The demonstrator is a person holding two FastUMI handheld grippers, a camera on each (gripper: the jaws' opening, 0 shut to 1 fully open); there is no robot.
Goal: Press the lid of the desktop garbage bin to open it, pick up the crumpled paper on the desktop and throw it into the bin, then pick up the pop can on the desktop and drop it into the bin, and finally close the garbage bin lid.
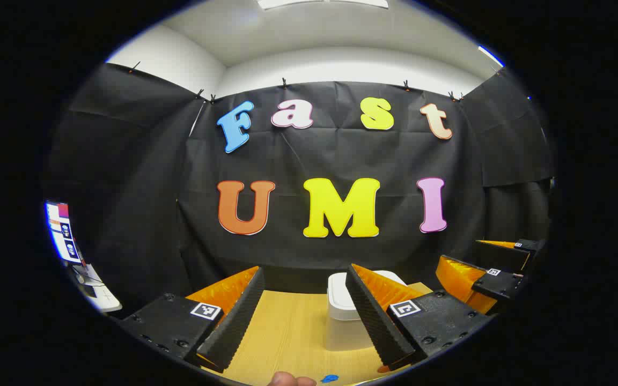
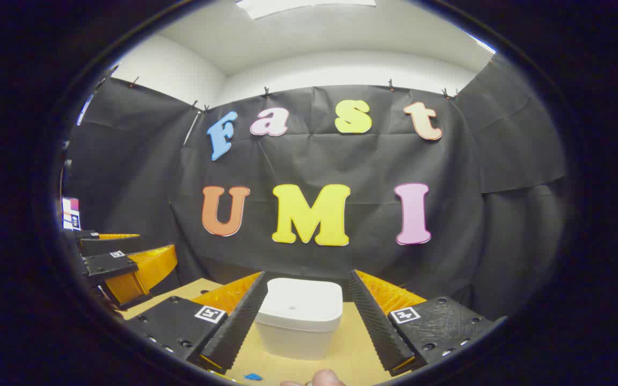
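A white desktop bin (image 2: pixel 301 316) with its lid down stands on the wooden table (image 2: pixel 352 343), just ahead of my right gripper (image 2: pixel 308 276). That gripper is open, with its fingers reaching either side of the lid and not touching it. In the left gripper view the bin (image 1: pixel 338 303) lies ahead and slightly right, partly hidden by one finger. My left gripper (image 1: pixel 306 273) is open and holds nothing. Each gripper appears off to the side in the other's view: the left gripper (image 2: pixel 156 242) and the right gripper (image 1: pixel 459 249).
A small blue thing (image 1: pixel 329 378) and a pale rounded thing (image 1: pixel 287 379) lie at the near edge of the table; I cannot tell what they are. A screen (image 1: pixel 65 230) and a white item (image 1: pixel 100 295) sit far left. Black cloth walls close in behind the bin.
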